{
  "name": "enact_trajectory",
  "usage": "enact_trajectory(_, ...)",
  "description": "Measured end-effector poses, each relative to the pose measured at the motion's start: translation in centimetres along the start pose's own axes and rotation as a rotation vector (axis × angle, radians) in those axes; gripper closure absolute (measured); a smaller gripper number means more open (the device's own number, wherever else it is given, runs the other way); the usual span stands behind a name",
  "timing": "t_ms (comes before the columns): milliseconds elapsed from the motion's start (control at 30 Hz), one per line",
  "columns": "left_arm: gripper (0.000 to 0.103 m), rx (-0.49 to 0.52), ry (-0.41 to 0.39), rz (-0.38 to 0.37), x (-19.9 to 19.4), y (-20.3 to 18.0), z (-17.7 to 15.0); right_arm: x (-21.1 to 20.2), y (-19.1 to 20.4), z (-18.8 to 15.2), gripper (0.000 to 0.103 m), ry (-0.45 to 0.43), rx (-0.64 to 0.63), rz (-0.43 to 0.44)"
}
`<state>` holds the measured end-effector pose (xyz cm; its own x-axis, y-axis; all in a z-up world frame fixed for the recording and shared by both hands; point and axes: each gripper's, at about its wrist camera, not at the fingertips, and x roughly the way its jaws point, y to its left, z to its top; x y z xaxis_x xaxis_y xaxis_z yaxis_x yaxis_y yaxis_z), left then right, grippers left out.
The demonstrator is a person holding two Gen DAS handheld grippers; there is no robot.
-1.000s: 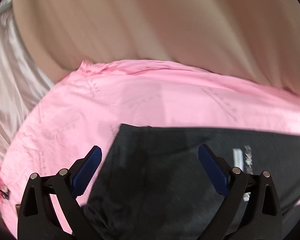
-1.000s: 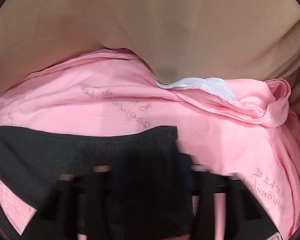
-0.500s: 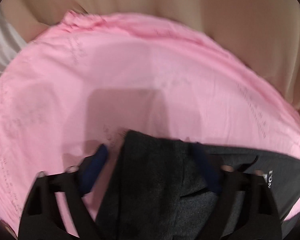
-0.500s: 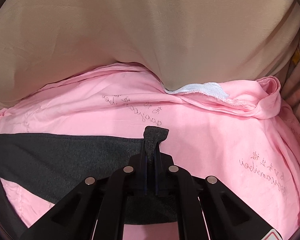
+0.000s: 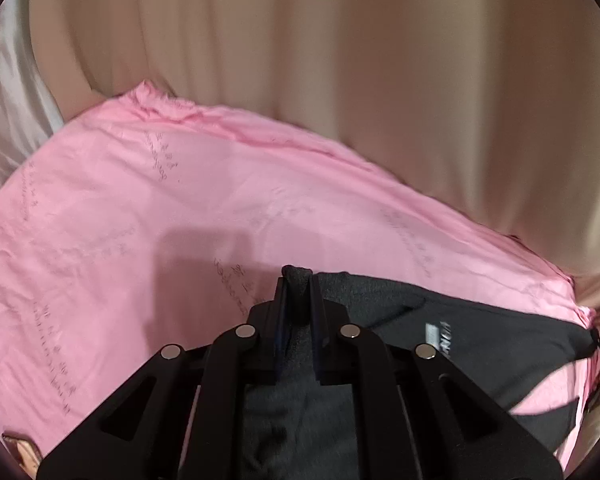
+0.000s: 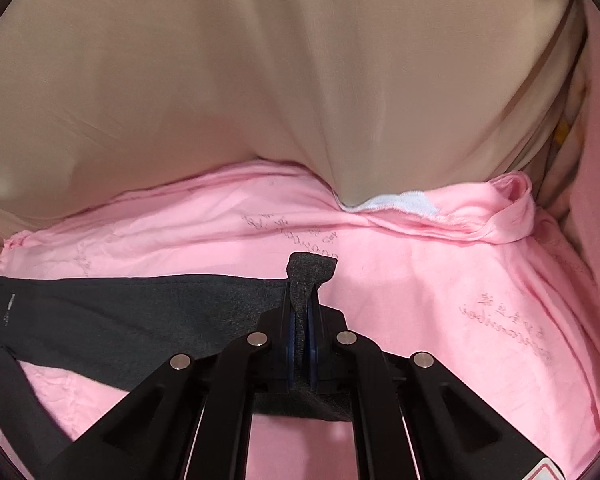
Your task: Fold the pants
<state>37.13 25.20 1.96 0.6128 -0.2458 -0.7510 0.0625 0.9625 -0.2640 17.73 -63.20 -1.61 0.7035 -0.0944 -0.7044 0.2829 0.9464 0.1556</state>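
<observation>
Both grippers pinch the dark pants over the pink sheet.

Our left gripper (image 5: pixel 298 280) has its jaws pressed on a bunched corner of the dark grey pants (image 5: pixel 480 344), which lie across the pink sheet (image 5: pixel 140 220); only this view shows a white printed logo (image 5: pixel 440 334) on them, too blurred for us to read. Our right gripper (image 6: pixel 302 292) clamps another corner of the pants (image 6: pixel 140 312), and only there we see a white fabric strip (image 6: pixel 400 202) under the beige cloth (image 6: pixel 260 80). Faint grey script (image 6: pixel 508 328) on the sheet stays illegible.
</observation>
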Motion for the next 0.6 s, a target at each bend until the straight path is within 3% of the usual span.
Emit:
enact_trajectory(133, 0.094, 0.057, -0.054, -0.072, -5.8, -2.3, -3.3, -5.3, 0.2, -1.6, 0.099, -0.048, -0.026, 0.022)
enact_trajectory(233, 0.094, 0.083, -0.07, -0.098, -9.9, -3.6, -7.9, -9.3, 0.3, -4.3, 0.099, -0.074, -0.045, 0.034)
enact_trajectory(400, 0.095, 0.081, -0.026, -0.116, -12.7, -2.9, -15.5, -12.7, -0.3, -9.6, 0.099, -0.048, -0.052, 0.021)
enact_trajectory(500, 0.094, -0.012, 0.05, -0.109, -10.6, -0.7, -19.1, -12.1, -0.7, -12.6, 0.099, 0.006, -0.043, 0.011)
enact_trajectory(600, 0.093, -0.202, 0.063, -0.15, -9.2, 2.2, -21.0, -11.7, -0.9, -14.5, 0.092, 0.035, -0.018, -0.018)
